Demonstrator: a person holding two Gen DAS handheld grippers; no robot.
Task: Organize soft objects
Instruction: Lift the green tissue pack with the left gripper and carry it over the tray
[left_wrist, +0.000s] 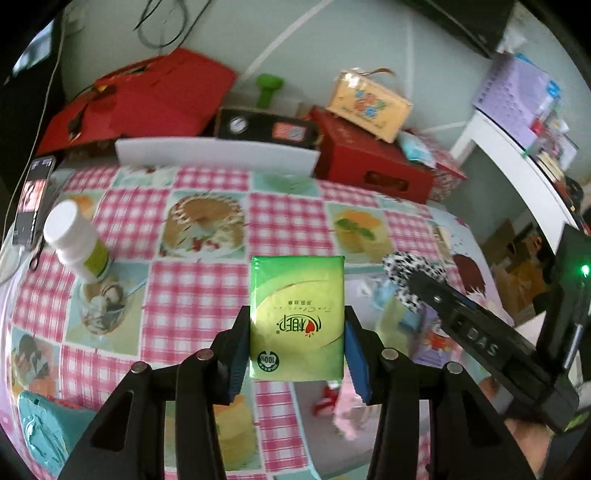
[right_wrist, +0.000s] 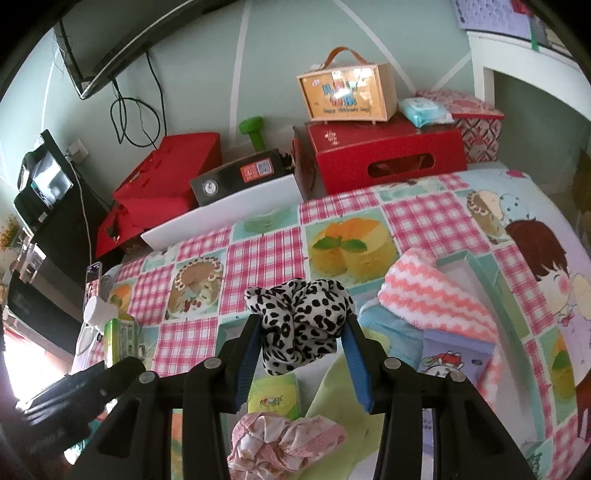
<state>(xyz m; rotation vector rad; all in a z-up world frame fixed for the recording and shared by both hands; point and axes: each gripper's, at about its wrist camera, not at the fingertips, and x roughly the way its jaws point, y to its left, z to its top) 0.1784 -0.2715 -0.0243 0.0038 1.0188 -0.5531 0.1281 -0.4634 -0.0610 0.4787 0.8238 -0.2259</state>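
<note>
My left gripper (left_wrist: 297, 325) is shut on a green tissue pack (left_wrist: 297, 314) and holds it above the checked tablecloth (left_wrist: 288, 221). My right gripper (right_wrist: 301, 325) is shut on a black-and-white spotted scrunchie (right_wrist: 301, 317); that scrunchie also shows in the left wrist view (left_wrist: 404, 273) at the right. Below the right gripper lie a pink floral scrunchie (right_wrist: 284, 443), a second green tissue pack (right_wrist: 275, 397) and a light green cloth (right_wrist: 343, 398). A pink-and-white zigzag towel (right_wrist: 436, 299) lies in a box (right_wrist: 491, 280) to the right.
A white tray (right_wrist: 229, 210) stands at the table's back edge, in front of red boxes (right_wrist: 384, 155) and a black box (right_wrist: 240, 175). A white bottle (left_wrist: 75, 240) stands at the left, with a phone (left_wrist: 33, 199) behind it. A teal item (left_wrist: 40, 432) lies at the lower left.
</note>
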